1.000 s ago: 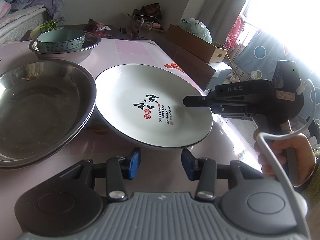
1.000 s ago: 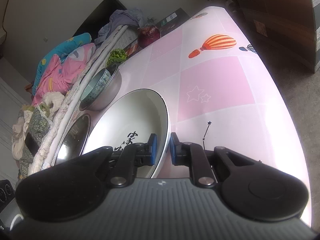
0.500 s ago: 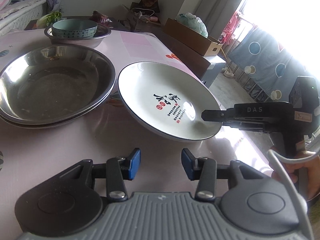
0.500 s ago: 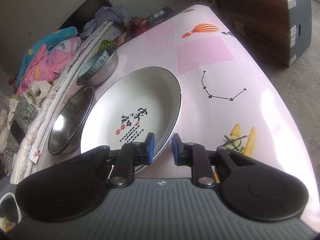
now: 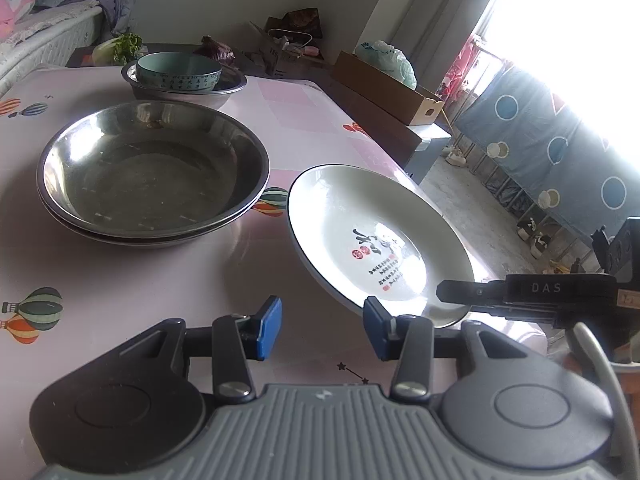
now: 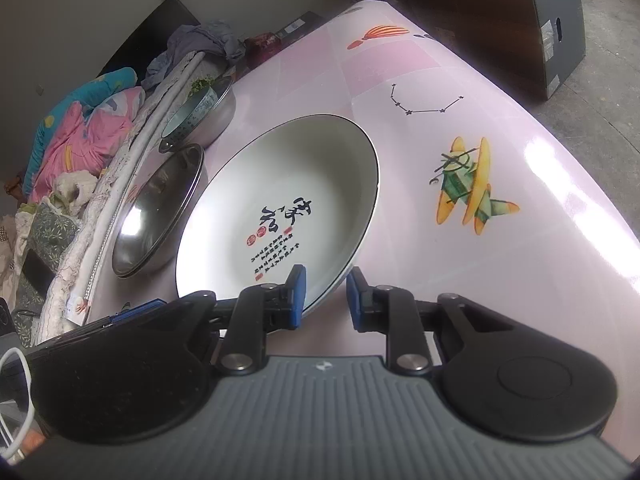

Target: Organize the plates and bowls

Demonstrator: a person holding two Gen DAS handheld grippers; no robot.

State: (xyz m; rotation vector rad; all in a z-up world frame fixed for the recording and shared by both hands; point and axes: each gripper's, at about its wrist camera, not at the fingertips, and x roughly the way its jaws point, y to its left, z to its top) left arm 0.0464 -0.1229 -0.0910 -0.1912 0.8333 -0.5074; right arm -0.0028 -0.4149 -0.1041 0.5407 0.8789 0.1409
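Observation:
A white plate [image 5: 360,220] with black calligraphy lies on the pink table near its right edge; it also shows in the right wrist view [image 6: 280,184]. My right gripper [image 6: 324,296] has its jaws parted around the plate's near rim, not clamping it; it shows from the side in the left wrist view [image 5: 444,294]. My left gripper [image 5: 320,326] is open and empty just in front of the plate. Two stacked steel basins [image 5: 152,172] sit left of the plate. A green bowl [image 5: 178,70] sits inside a smaller steel bowl [image 5: 224,88] at the back.
The pink table [image 5: 120,280] drops off close to the plate's right side. A cardboard box [image 5: 384,88] and a low cabinet stand beyond that edge. Bedding [image 6: 80,132] lies along the table's far side.
The plate has been pulled right, away from the steel basins, toward the table's edge. My right gripper's jaws have opened from the rim. My left gripper stayed open.

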